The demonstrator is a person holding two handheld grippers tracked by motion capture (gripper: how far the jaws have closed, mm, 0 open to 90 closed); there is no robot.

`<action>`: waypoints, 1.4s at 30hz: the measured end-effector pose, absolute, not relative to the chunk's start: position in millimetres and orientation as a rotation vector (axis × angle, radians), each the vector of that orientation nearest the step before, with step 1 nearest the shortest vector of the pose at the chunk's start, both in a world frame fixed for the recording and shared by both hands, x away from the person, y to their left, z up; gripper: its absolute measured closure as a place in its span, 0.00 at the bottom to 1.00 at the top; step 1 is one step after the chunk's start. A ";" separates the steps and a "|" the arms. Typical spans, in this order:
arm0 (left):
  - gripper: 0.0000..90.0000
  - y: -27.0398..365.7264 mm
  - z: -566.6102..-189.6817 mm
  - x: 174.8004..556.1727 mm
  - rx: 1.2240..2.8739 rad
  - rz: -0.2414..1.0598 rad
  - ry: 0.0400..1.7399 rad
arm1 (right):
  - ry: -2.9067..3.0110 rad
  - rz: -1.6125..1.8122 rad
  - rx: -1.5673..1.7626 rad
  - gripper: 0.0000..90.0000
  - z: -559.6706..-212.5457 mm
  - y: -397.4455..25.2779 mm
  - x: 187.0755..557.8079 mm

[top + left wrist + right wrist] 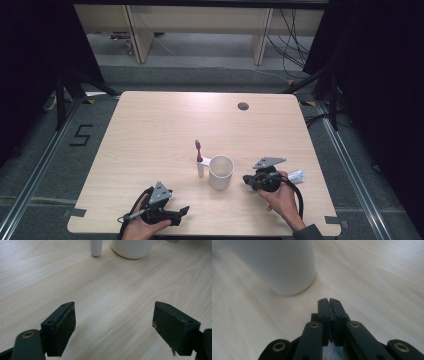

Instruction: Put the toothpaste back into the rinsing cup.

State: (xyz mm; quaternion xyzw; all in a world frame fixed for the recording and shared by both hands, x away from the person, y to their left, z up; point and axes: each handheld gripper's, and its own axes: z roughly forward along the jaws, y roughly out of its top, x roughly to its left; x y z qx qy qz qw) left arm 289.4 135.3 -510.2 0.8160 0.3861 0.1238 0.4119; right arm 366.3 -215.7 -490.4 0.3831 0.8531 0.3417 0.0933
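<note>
Left gripper (182,211): nearest the camera, at the table's near edge, held in the person's left hand (142,227). In the left gripper view its jaws stand wide apart with bare table between them; it holds nothing.
Table (150,125): pale wood-grain top, smooth and matte, rounded corners, a small round cable hole (243,106) near the far edge.
Toothbrush (199,150): upright in a white stand (200,167), slim handle, dark reddish head uppermost. It stands just left of the cup, close beside it; whether they touch cannot be told.
Cup (221,172): white, round, plain-walled, open top, appears empty from above; near the middle of the table, between the two grippers. Smooth matte surface in the right gripper view (279,267).
Right gripper (248,181): held in the person's right hand (282,197), just right of the cup and pointed toward it. Jaws pressed together in the right gripper view (329,302), nothing between the tips.
Tube (296,176): small, white with pale blue, lying flat on the table behind the right hand; looks like toothpaste, print unreadable.
Progress, by judgement: early stage. Neither gripper has hold of anything; the toothbrush is in its stand, the cup stands untouched, the tube lies flat. Grasping and moving these items appears wholly outstanding.
</note>
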 end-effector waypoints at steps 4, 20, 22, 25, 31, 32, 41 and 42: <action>0.20 135.2 -510.3 289.5 2.054 0.309 0.970 | 2.563 1.032 1.145 0.97 -490.2 -221.5 347.4; 0.20 132.4 -512.8 288.8 2.056 0.301 0.970 | 2.627 0.962 1.111 0.98 -488.8 -279.8 288.0; 0.20 132.3 -513.1 288.6 2.057 0.303 0.973 | 2.620 0.953 1.110 0.98 -488.1 -287.1 283.8; 0.20 132.1 -513.1 288.6 2.055 0.302 0.972 | 2.594 0.977 1.124 0.98 -489.5 -298.0 279.6; 0.21 132.4 -512.8 288.6 2.073 0.298 0.967 | 2.559 0.961 1.185 0.97 -485.7 -315.5 274.8; 0.20 132.4 -513.0 289.0 2.074 0.300 0.966 | 2.546 0.968 1.221 0.96 -485.0 -317.0 273.4; 0.21 132.3 -513.3 288.4 2.075 0.295 0.967 | 2.333 0.940 1.459 0.51 -463.5 -329.6 271.8; 0.21 131.9 -513.5 289.0 2.068 0.297 0.969 | 2.316 0.904 1.489 0.48 -461.4 -330.8 271.5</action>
